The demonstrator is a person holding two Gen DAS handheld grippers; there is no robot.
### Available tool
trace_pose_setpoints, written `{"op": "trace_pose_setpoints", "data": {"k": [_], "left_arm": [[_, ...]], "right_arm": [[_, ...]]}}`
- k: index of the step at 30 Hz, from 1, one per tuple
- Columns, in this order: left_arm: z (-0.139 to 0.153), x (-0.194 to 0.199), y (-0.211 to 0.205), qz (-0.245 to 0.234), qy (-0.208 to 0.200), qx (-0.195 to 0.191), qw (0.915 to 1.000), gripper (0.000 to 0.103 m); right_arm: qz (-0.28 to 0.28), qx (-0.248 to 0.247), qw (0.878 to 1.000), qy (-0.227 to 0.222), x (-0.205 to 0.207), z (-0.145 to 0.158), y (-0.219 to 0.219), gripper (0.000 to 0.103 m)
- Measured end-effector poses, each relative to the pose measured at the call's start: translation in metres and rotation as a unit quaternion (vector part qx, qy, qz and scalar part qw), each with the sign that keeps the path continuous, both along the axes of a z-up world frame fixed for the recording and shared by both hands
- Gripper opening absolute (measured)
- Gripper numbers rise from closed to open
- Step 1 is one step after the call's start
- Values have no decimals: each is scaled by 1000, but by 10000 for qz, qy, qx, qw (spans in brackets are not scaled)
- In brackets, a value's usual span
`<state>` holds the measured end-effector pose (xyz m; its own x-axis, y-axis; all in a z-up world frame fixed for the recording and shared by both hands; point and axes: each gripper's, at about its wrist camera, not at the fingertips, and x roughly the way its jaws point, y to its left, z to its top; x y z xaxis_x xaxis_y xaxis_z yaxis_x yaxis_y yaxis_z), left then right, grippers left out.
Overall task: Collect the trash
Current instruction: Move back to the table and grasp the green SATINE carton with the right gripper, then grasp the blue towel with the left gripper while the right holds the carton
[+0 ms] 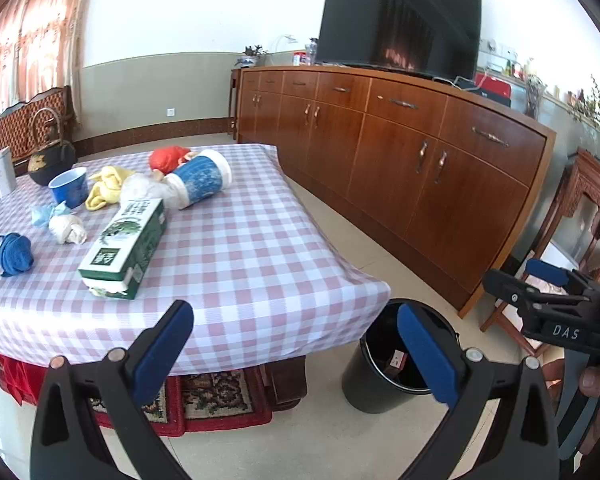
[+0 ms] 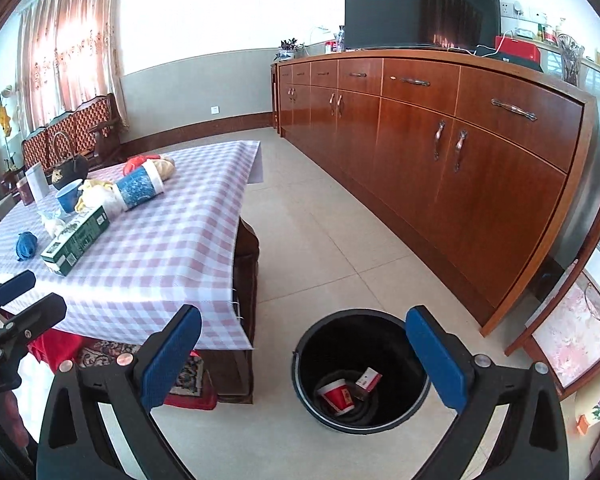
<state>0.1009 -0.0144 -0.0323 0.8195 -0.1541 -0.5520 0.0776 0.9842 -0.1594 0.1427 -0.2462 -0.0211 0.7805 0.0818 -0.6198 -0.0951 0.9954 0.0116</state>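
Observation:
A black trash bin (image 2: pixel 360 368) stands on the floor by the table corner; it holds a red paper cup (image 2: pixel 337 396) and a small red-and-white box (image 2: pixel 367 380). It also shows in the left wrist view (image 1: pixel 396 364). On the checked tablecloth (image 1: pixel 240 248) lie a green carton (image 1: pixel 124 248), a blue-and-white cup on its side (image 1: pixel 200 178), a blue cup (image 1: pixel 70 186), crumpled white paper (image 1: pixel 68 230), a blue wad (image 1: pixel 15 254), a yellow cloth (image 1: pixel 106 188) and a red item (image 1: pixel 168 160). My left gripper (image 1: pixel 296 352) is open and empty at the table's near corner. My right gripper (image 2: pixel 304 360) is open and empty above the bin.
A long wooden sideboard (image 2: pixel 440 136) with a TV (image 2: pixel 420 4) runs along the right. A black kettle (image 1: pixel 52 160) and cards stand at the table's far left. A patterned rug (image 1: pixel 216 400) lies under the table. A wooden chair (image 2: pixel 572 332) stands right of the bin.

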Motion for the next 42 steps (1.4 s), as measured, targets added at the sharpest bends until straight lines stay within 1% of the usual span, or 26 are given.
{"op": "trace_pose_setpoints", "data": {"k": [2, 4, 6, 9, 12, 15, 20, 24, 26, 29, 33, 34, 36, 38, 40, 42], "left_arm": [[0, -3, 16, 172, -27, -73, 9998, 102], [1, -8, 29, 396, -98, 22, 9992, 102], [2, -11, 42, 675, -113, 204, 9974, 102], [1, -16, 70, 1003, 1, 185, 9948, 102], [-1, -28, 105, 1508, -11, 197, 9884, 102], [-5, -40, 141, 1937, 31, 119, 9810, 102], [-9, -50, 186, 2410, 67, 215, 9703, 102], [-14, -51, 217, 2673, 95, 147, 9634, 102], [-18, -49, 228, 2735, 134, 142, 9617, 102], [-26, -43, 241, 2779, 197, 91, 9604, 102], [-34, -34, 251, 2745, 288, 12, 9611, 102], [-35, -32, 251, 2740, 303, 6, 9613, 102], [-37, -27, 252, 2715, 314, -20, 9619, 102], [-38, -22, 251, 2681, 317, -17, 9629, 102], [-39, -16, 250, 2634, 321, -12, 9642, 102], [-39, -11, 249, 2583, 317, -27, 9655, 101]], "right_arm": [[75, 95, 9999, -32, 5, 3, 17, 103], [176, 151, 9997, -75, 10, 5, 38, 103], [292, 224, 9993, -106, 15, 7, 59, 103], [564, 310, 9979, 24, 25, 8, 95, 103], [839, 362, 9958, 84, 32, 10, 135, 103], [1033, 239, 9944, 4, 33, 11, 181, 103], [1387, 235, 9900, 55, 42, 5, 250, 103], [1522, 78, 9881, 189, 56, -9, 297, 103], [1514, -2, 9880, 296, 63, -18, 312, 103], [1459, -65, 9880, 500, 81, -35, 331, 103], [1354, -47, 9884, 683, 99, -52, 343, 102], [1349, -26, 9883, 710, 102, -55, 344, 101], [1343, -5, 9881, 750, 106, -58, 345, 89], [1348, 44, 9876, 805, 108, -62, 344, 83], [1377, 98, 9868, 851, 109, -65, 342, 71], [1385, 125, 9871, 795, 107, -65, 340, 58]]}}
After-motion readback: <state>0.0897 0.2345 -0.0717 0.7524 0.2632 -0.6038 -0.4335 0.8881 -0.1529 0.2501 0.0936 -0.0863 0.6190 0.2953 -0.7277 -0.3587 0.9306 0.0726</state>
